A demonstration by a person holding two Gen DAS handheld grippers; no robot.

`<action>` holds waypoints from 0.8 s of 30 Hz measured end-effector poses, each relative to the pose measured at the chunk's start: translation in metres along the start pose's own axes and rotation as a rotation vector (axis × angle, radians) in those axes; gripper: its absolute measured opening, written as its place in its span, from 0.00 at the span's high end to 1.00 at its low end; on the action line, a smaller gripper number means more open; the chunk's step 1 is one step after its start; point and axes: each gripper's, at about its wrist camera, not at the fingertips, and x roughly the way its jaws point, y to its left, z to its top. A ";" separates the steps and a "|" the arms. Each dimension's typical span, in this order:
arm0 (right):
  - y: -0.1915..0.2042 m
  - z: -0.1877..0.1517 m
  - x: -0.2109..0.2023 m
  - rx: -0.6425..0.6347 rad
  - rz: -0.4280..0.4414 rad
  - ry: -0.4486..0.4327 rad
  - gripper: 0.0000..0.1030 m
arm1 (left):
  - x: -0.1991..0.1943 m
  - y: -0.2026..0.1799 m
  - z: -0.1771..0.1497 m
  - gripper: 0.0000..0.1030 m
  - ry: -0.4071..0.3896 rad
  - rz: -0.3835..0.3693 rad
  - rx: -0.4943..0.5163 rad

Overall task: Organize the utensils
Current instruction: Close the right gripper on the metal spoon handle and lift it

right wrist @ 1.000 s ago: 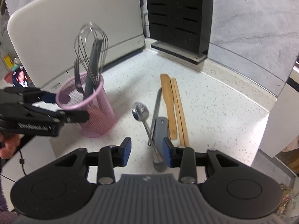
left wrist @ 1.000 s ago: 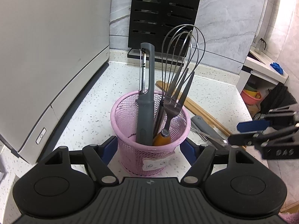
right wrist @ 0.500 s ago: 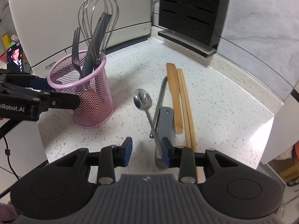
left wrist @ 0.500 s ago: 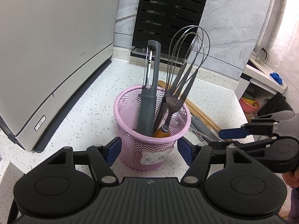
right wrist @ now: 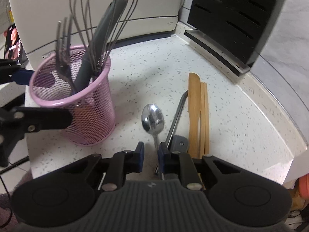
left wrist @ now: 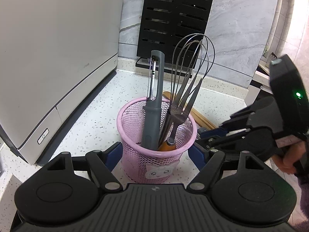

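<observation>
Pink mesh cup (left wrist: pixel 156 135) stands upright on the speckled counter (right wrist: pixel 154 65) – landmark for everything below. In the cup: grey peeler (left wrist: pixel 153 104), wire whisk (left wrist: pixel 191 65), fork (left wrist: pixel 178 114), plus something with an orange handle low down.

Left tool (left wrist: pixel 156 150) straddles the cup near its base, one blue pad on each side. Its jaws have just been opening; the pads sit just beside the mesh with a small gap each side, so spread, not pinching.

Right tool (right wrist: pixel 151 150) is down at the counter right of the cup, over the spoon (right wrist: pixel 153 118). Spoon lies flat, bowl toward the back wall, handle running in between the blue pads. Its jaws have just been closing – now narrow, handle against the right pad, left pad still off it. Not clamped yet.

Further from the cup than the spoon: a grey-handled metal utensil (right wrist: pixel 176 121), then the wooden sticks (right wrist: pixel 199 116) side by side, all flat on the counter.

White appliance (left wrist: pixel 48 58) stands left of the cup, black slotted rack (left wrist: pixel 173 19) behind it against the wall.
</observation>
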 end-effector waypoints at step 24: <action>-0.020 0.006 0.002 0.068 0.073 0.005 1.00 | 0.002 0.001 0.001 0.12 0.001 -0.004 0.006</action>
